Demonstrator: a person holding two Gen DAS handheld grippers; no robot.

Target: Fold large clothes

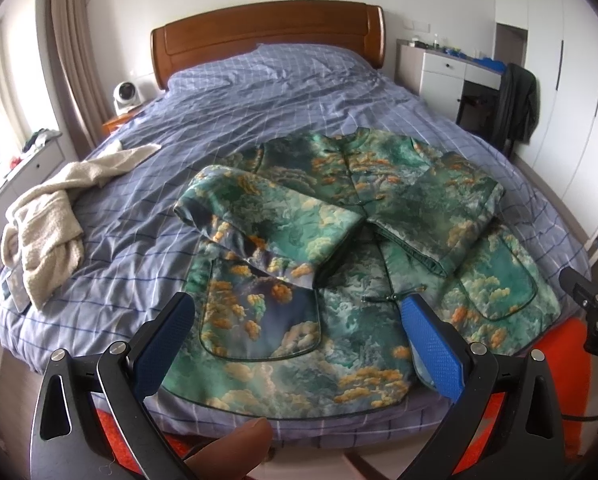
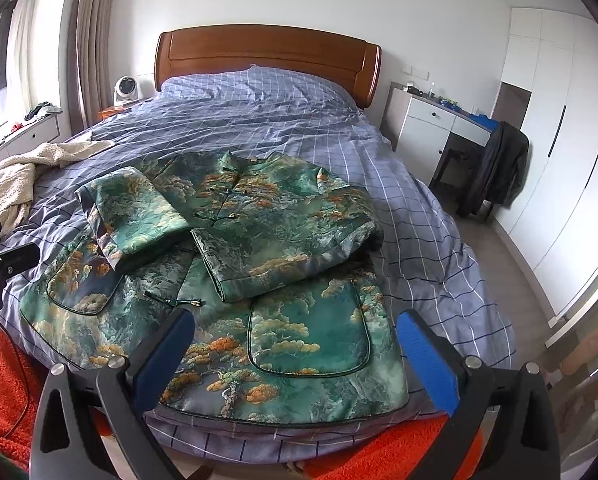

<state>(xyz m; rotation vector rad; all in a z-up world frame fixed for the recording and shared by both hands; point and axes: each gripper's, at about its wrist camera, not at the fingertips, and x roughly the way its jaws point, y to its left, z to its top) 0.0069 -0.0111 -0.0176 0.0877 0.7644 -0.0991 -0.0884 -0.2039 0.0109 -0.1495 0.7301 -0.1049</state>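
Jacket (image 1: 339,280), green brocade with cloud-and-pine print and knot buttons, lies front-up at the foot of the bed (image 1: 259,92), hem toward the person. Both sleeves are folded inward across the chest, cuffs meeting near the middle; this judged as the first stage of the fold, narrowing the body before the hem is brought up toward the collar.

Left gripper (image 1: 299,344): blue pads spread wide, holding nothing, above the hem and left pocket; contact with the cloth not evident. Right gripper (image 2: 297,354): likewise wide open and empty, framing the right pocket near the hem.

Both sit over the hem corners, plausibly staged to pinch there next.

Further out: a cream towel (image 1: 47,216) lies bunched on the checked duvet, well apart from the jacket
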